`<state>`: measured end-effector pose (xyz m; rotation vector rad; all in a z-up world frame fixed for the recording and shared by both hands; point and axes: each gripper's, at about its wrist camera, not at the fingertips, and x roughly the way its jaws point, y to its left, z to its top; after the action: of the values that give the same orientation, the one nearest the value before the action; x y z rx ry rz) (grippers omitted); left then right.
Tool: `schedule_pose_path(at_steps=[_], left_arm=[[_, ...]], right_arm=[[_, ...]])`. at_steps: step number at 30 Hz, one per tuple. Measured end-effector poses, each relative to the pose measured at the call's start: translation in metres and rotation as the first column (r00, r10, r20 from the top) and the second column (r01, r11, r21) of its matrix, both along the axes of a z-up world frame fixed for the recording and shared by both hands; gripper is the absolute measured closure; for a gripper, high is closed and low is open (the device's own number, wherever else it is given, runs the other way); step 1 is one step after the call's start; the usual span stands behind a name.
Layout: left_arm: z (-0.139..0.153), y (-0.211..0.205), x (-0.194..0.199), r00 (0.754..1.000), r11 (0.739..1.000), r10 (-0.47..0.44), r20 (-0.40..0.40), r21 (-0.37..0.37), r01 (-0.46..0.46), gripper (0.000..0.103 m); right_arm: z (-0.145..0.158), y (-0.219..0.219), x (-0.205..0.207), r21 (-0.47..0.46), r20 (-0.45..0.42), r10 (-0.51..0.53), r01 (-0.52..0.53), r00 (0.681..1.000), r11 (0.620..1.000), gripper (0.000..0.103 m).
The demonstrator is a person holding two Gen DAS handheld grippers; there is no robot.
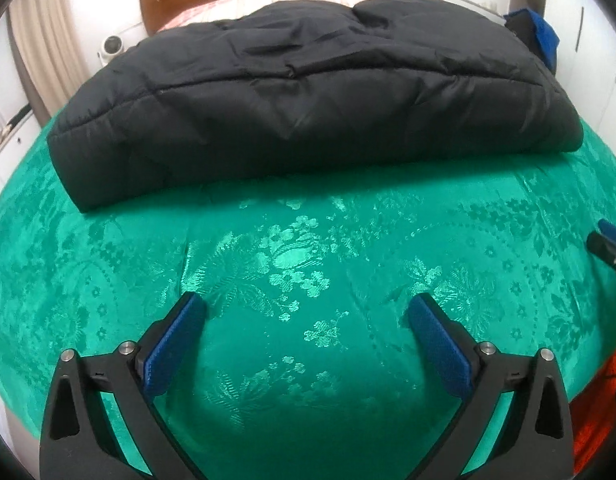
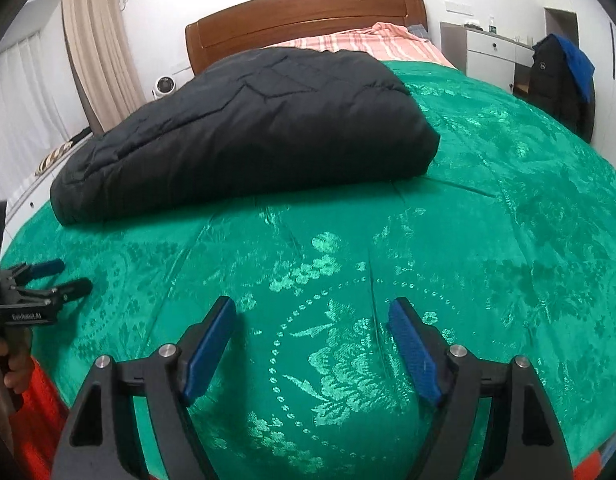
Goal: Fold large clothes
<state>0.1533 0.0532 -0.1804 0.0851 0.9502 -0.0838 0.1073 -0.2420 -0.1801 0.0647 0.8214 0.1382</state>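
Observation:
A black quilted jacket (image 1: pixel 308 92) lies folded into a thick bundle on the green patterned bedspread (image 1: pixel 308 260). It also shows in the right wrist view (image 2: pixel 243 128), toward the left of the bed. My left gripper (image 1: pixel 308 306) is open and empty, hovering over the bedspread in front of the jacket and apart from it. It shows from the side in the right wrist view (image 2: pixel 67 276). My right gripper (image 2: pixel 312 310) is open and empty over the bedspread (image 2: pixel 468 220), also short of the jacket. Its tip shows at the right edge of the left wrist view (image 1: pixel 606 238).
A wooden headboard (image 2: pixel 308 12) and pink striped bedding (image 2: pixel 368 42) lie beyond the jacket. A white cabinet (image 2: pixel 492 56) and a dark coat with blue cloth (image 2: pixel 560 76) stand at the right. Curtains (image 2: pixel 95 40) and a small fan (image 2: pixel 162 85) are on the left.

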Motion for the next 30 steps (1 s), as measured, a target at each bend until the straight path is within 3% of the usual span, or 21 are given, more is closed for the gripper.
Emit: schedule_pose_path(at_steps=[4,12,18,22,26,30], left_arm=[[-0.005,0.002,-0.006,1.000,1.000,0.000,0.003,0.000,0.000,0.000],[-0.011,-0.006,-0.002,1.000,1.000,0.006,-0.005,0.017,-0.006,0.000],[0.015,-0.011,0.005,0.998,1.000,0.014,-0.058,-0.010,-0.014,0.001],[0.070,-0.018,0.015,0.996,0.999,-0.024,0.083,-0.024,0.026,0.001],[0.127,-0.012,0.050,0.975,0.995,-0.022,0.223,-0.089,0.043,0.001],[0.128,-0.020,0.082,0.966,0.996,-0.067,0.249,-0.038,0.079,0.001]], right_arm=[[-0.007,0.006,-0.001,-0.021,0.002,0.015,-0.015,1.000,1.000,0.015],[-0.011,0.010,-0.005,-0.021,0.005,0.021,-0.021,1.000,1.000,0.012],[-0.014,0.011,-0.005,-0.035,0.004,0.032,-0.032,0.999,0.999,0.009],[-0.015,0.010,-0.005,-0.020,0.003,0.032,-0.032,0.999,0.999,0.007],[-0.015,0.013,-0.003,-0.024,0.002,0.035,-0.035,0.999,0.999,0.004],[-0.015,0.014,-0.003,-0.025,0.002,0.033,-0.033,0.999,0.999,0.004]])
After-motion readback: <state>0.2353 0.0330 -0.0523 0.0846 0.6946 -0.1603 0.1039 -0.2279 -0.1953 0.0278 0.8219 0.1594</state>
